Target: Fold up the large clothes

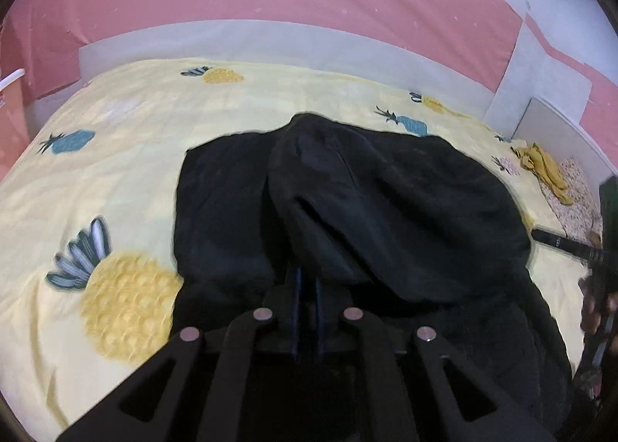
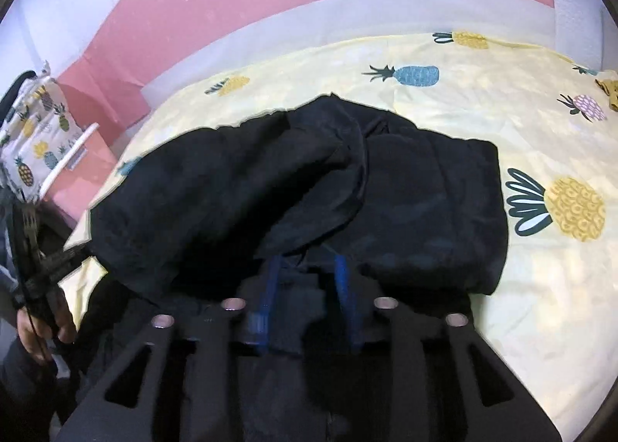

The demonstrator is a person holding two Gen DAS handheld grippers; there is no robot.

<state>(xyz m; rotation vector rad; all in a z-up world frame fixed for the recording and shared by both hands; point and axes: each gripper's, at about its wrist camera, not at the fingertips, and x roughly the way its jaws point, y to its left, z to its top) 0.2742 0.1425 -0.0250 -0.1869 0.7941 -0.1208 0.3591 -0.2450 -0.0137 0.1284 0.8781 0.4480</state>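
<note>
A large black garment (image 1: 367, 210) lies partly folded on a yellow pineapple-print bedsheet (image 1: 135, 156), with a hood-like mound bunched on top. My left gripper (image 1: 308, 279) has its blue-edged fingers close together, pinching the garment's near edge. In the right wrist view the same garment (image 2: 309, 194) fills the middle of the sheet (image 2: 540, 287). My right gripper (image 2: 307, 268) has its blue fingers (image 2: 342, 276) a small gap apart, with dark cloth bunched between them. Each gripper shows at the edge of the other's view, the right one (image 1: 571, 249) and the left one (image 2: 42, 272).
A pink wall and white headboard run behind the bed. A yellow cloth (image 1: 540, 167) lies at the bed's far right on a speckled pillow. A pineapple-print bag (image 2: 34, 140) and a pink box (image 2: 89, 171) stand beside the bed's left side.
</note>
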